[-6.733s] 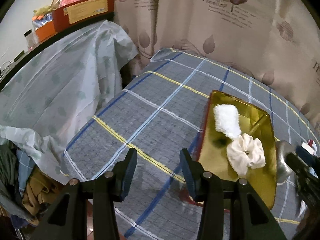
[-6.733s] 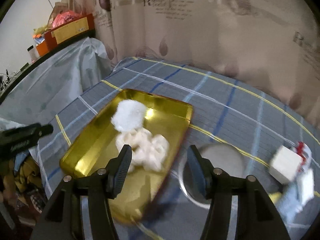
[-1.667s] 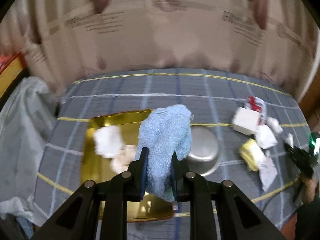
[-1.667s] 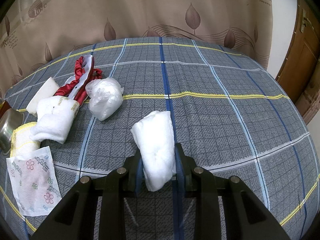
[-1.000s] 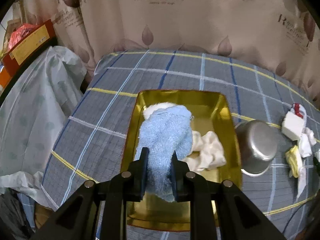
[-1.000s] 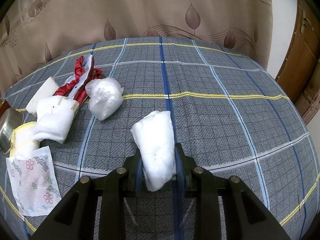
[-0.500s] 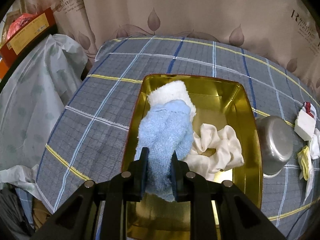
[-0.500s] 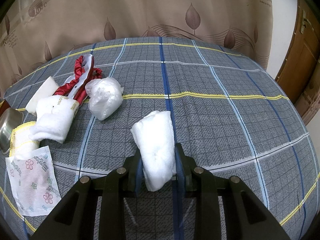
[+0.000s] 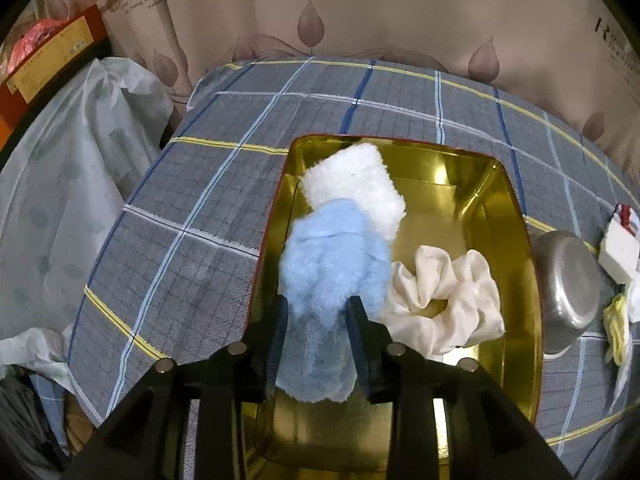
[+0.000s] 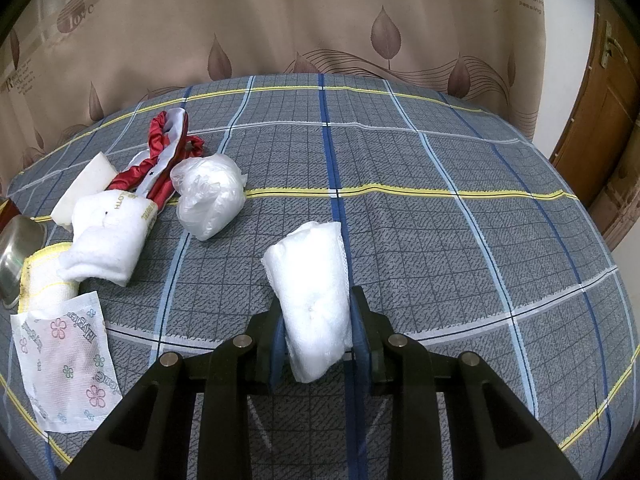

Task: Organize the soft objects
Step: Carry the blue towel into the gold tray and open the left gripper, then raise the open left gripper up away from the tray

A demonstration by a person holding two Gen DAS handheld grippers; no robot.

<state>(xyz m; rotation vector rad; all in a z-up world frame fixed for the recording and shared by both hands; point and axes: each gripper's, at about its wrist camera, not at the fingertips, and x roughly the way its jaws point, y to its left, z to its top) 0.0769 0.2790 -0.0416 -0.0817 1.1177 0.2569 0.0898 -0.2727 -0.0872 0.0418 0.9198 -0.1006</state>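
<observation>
My left gripper [image 9: 318,312] is shut on a fluffy light-blue cloth [image 9: 332,276] and holds it over the near left part of a gold tray [image 9: 516,236]. In the tray lie a white fluffy cloth [image 9: 356,184] and a cream scrunchie [image 9: 444,300]. My right gripper [image 10: 318,312] is shut on a white rolled cloth [image 10: 312,280] above the plaid tablecloth. To its left lie a white towel roll [image 10: 108,236], a clear plastic bundle [image 10: 210,194], a red and white scrunchie [image 10: 166,152], a white sponge block [image 10: 82,188] and a yellow-edged cloth [image 10: 38,280].
A steel bowl [image 9: 568,288] stands right of the tray. A flowered packet [image 10: 66,360] lies at the near left in the right wrist view. A plastic-covered heap [image 9: 60,184] borders the table's left edge. A curtain [image 10: 320,20] hangs behind, a wooden door [image 10: 608,120] at the right.
My left gripper has carried the blue cloth from above the table down and closer over the gold tray. My right gripper and its white cloth have not moved.
</observation>
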